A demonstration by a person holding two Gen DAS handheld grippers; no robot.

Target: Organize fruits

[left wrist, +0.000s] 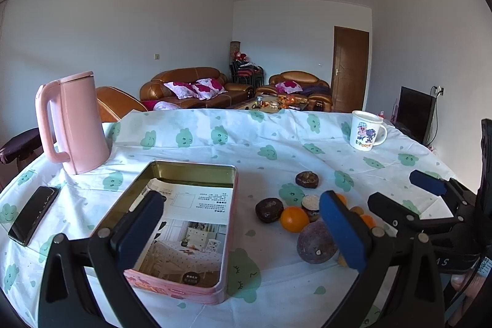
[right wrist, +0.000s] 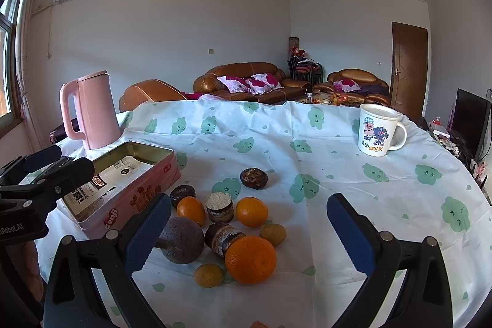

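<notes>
A pink tin box (left wrist: 184, 223) lined with printed paper lies open on the table, also in the right wrist view (right wrist: 123, 192). Beside it lie loose fruits: oranges (right wrist: 250, 259) (right wrist: 251, 211) (right wrist: 191, 209), a purple passion fruit (right wrist: 181, 239) (left wrist: 316, 242), dark round fruits (right wrist: 253, 178) (left wrist: 307, 179) and small yellow-green ones (right wrist: 209, 275). My left gripper (left wrist: 243, 232) is open and empty, hovering over the tin's right edge. My right gripper (right wrist: 249, 232) is open and empty above the fruit pile.
A pink kettle (left wrist: 72, 125) stands at the back left. A white cartoon mug (right wrist: 379, 131) stands at the back right. A black phone (left wrist: 33, 214) lies left of the tin. The table wears a cloud-print cloth (right wrist: 338, 174). Sofas stand beyond.
</notes>
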